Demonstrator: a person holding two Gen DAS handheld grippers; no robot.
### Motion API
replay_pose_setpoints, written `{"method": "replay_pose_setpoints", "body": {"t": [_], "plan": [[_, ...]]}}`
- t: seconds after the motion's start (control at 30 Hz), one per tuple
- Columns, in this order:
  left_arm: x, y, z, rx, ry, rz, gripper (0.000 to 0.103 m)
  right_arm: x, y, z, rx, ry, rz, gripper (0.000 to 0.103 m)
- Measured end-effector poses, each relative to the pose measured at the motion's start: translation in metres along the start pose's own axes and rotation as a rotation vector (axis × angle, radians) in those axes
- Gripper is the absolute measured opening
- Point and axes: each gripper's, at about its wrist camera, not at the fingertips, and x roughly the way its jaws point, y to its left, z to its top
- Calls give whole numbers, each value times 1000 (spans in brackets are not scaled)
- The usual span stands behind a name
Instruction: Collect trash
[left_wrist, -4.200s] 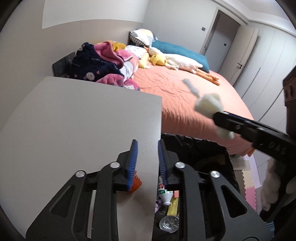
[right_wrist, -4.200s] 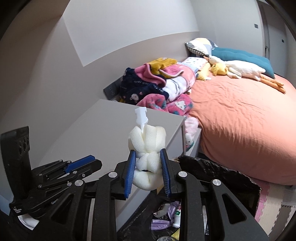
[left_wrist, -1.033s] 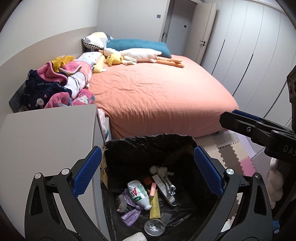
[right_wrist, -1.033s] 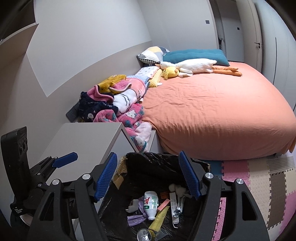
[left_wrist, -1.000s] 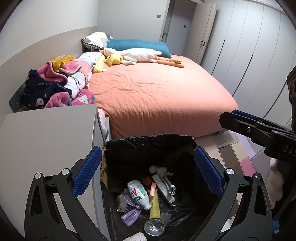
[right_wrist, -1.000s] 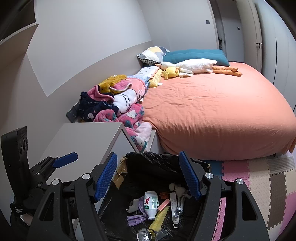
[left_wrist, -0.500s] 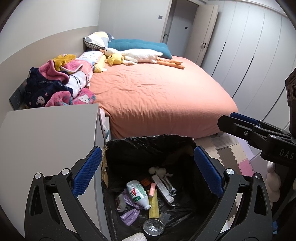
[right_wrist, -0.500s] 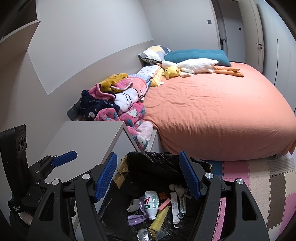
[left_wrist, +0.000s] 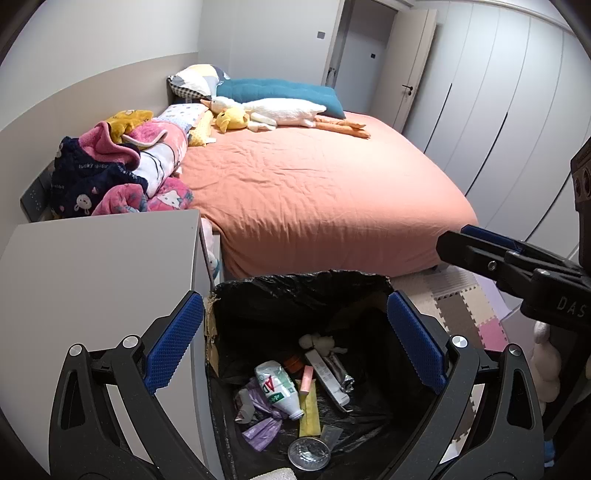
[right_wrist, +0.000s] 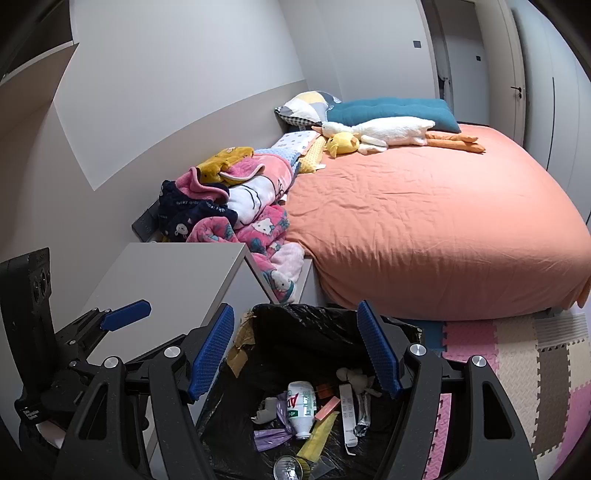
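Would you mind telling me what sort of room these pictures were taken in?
A bedroom, most likely in a home: a large bed with pillows and plush toys, tall wardrobe doors along one wall, and a lined bin of rubbish at the bed's foot.

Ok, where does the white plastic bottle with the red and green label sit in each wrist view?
Left wrist: white bottle low centre, lying in the bin, cap end toward the bottom right.
Right wrist: same bottle low centre, cap end down.
Shared landmark: the black bin liner beside the grey cabinet.
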Motion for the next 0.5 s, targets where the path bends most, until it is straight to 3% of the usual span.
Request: {"method": "replay_pose_setpoints", "body": {"t": [0.5], "plan": [[-3, -3, 0, -3, -5, -5, 96, 0, 2, -1, -6, 5, 1, 70]]}}
